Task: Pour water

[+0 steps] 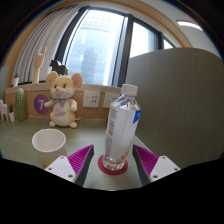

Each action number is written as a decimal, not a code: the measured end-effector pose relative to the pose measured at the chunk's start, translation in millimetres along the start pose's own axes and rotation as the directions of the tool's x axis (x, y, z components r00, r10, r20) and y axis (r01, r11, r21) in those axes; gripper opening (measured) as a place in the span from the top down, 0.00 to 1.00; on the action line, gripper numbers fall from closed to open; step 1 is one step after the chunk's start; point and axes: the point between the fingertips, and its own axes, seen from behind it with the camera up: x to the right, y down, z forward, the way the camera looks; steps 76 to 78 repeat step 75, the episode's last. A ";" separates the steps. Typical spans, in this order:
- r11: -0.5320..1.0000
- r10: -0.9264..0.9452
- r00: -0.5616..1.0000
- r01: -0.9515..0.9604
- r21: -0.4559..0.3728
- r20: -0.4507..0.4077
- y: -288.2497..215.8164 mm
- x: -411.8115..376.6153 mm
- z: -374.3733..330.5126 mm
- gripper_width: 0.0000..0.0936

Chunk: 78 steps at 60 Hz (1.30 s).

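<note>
A clear plastic water bottle (121, 125) with a white cap and a label stands upright on a red coaster (113, 166) on the pale table (30, 165). It stands between my two fingers, with a gap at each side. My gripper (113, 160) is open; its magenta pads (81, 156) flank the bottle's base. A white paper cup (48, 142) stands on the table to the left, beyond the left finger.
A plush mouse toy (62, 98) sits at the back left beside a purple card (40, 103) and a green bottle (20, 103). A grey partition panel (180, 100) rises behind the bottle on the right. Windows lie beyond.
</note>
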 end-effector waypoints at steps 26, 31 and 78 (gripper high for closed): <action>1.000 0.015 0.987 -0.011 -0.029 0.159 22.0 -116.4 -195.0 0.15; 1.000 0.023 0.963 -0.026 0.009 0.269 5.4 -163.0 -232.9 0.16; 0.991 -0.048 0.828 -0.030 0.130 0.559 -39.8 -342.6 -392.5 0.16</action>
